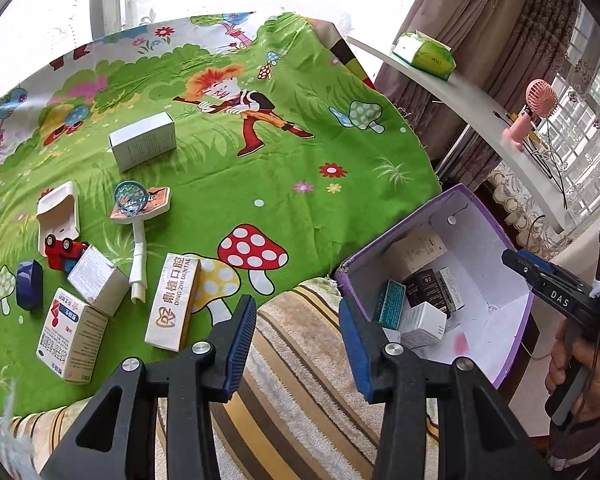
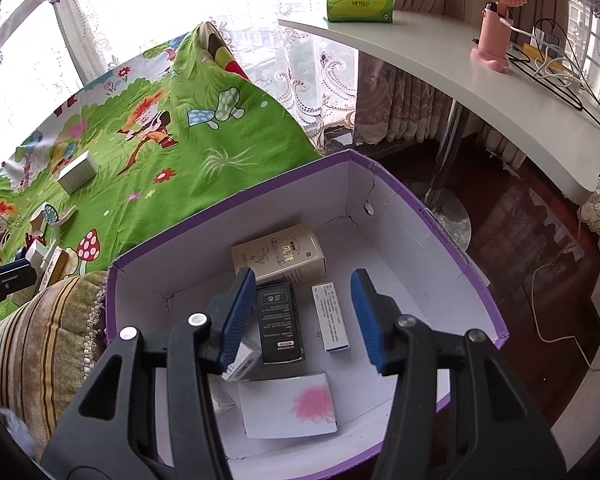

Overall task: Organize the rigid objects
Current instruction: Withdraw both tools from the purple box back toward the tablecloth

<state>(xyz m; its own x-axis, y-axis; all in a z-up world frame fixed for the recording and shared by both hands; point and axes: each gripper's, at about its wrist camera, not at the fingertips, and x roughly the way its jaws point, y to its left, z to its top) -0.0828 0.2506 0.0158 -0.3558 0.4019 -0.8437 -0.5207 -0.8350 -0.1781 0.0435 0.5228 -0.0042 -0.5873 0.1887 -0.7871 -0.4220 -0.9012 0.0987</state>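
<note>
The purple cardboard box [image 2: 236, 200] stands open under my right gripper [image 2: 303, 276], which is open with nothing between its pads. On the box floor lie a black box [image 2: 279, 322], a cream box [image 2: 280, 254], a narrow white box [image 2: 332, 316] and a white card with a pink blot [image 2: 288, 404]. My left gripper [image 1: 296, 304] is open and empty above a striped cushion. On the green cloth [image 1: 280, 184] to its left lie a dental box [image 1: 174, 304], a medicine box [image 1: 70, 334], a red toy car [image 1: 64, 250], a toy hoop [image 1: 140, 204] and a white box [image 1: 142, 140].
The striped cushion [image 1: 300, 380] lies between the cloth and the purple box [image 1: 476, 208]. A hand holds the right gripper [image 1: 514, 258] over the box's right side. Behind stands a white desk [image 2: 420, 52] with a tissue pack [image 2: 358, 2], a pink fan [image 2: 496, 12] and cables.
</note>
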